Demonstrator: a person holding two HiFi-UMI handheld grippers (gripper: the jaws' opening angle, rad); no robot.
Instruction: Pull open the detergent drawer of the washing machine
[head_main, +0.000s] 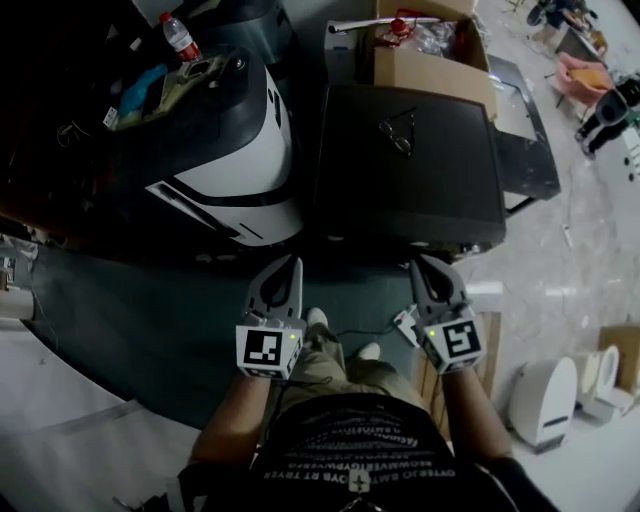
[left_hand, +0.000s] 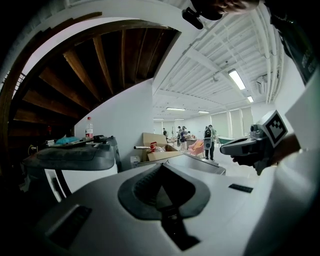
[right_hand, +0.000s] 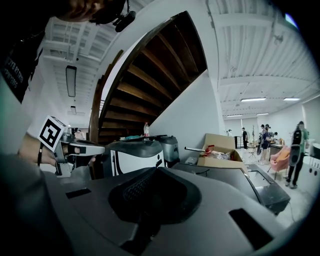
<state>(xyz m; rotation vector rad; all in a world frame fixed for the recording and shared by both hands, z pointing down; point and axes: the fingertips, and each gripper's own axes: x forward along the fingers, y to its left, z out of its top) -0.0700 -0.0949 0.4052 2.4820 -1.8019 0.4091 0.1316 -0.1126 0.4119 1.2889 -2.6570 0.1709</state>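
The drawer could not be picked out: the head view caught the white machine (head_main: 235, 140) and the dark machine (head_main: 405, 170) from above, their fronts hidden or in shadow. Clutter (head_main: 150, 85) on the white machine was too dark to name. The box (head_main: 432, 60) ran off the top edge, its contents a blur. The far people (left_hand: 207, 139) were too small to tell apart. In both gripper views the person's head (left_hand: 220, 5) was cut off by the top edge.

No legible text. White print on the person's shirt (head_main: 352, 452) is upside down, too blurred to read.
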